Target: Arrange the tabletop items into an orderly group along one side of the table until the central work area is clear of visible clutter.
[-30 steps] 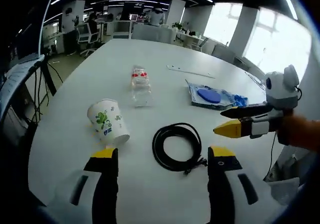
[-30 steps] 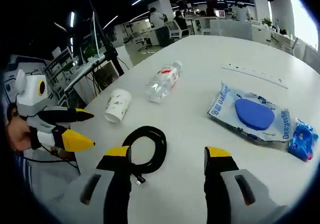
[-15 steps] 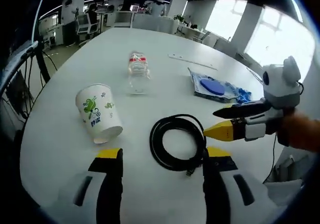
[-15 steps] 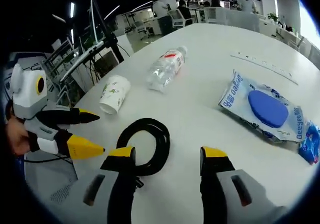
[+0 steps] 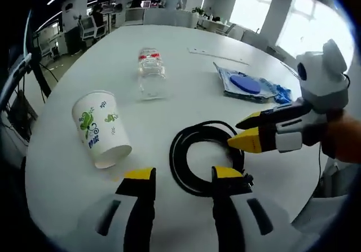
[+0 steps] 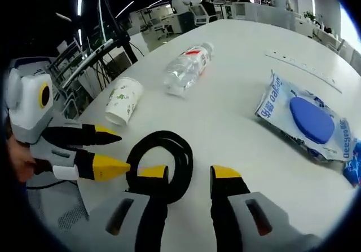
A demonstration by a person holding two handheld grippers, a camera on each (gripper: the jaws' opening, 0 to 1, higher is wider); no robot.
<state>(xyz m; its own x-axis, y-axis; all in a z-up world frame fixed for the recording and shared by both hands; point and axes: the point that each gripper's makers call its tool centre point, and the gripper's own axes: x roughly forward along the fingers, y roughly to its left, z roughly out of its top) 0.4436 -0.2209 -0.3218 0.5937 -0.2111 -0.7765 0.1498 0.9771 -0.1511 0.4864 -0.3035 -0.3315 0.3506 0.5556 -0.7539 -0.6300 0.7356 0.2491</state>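
Note:
A black coiled cable (image 5: 181,150) (image 6: 179,150) lies near the table's front edge. My left gripper (image 5: 183,175) is open just in front of it, with the coil's near arc between its yellow-tipped jaws. My right gripper (image 6: 190,173) is open too, its left jaw over the coil's right side. Each gripper enters the other's view: the right one (image 5: 246,129) from the right, the left one (image 6: 117,150) from the left. A paper cup (image 5: 98,128) (image 6: 120,99) with green print lies on its side. A clear plastic bottle (image 5: 151,74) (image 6: 186,66) lies farther back.
A blue packet (image 5: 245,86) (image 6: 307,119) lies flat on the white table (image 5: 186,102), with a small blue wrapper (image 6: 352,167) beside it. A thin white strip (image 5: 214,54) (image 6: 304,70) rests near the far side. Desks and chairs stand beyond the table.
Both grippers have moved in on the cable from opposite sides, and the jaws of both have narrowed. Cup, bottle and packet lie where they were.

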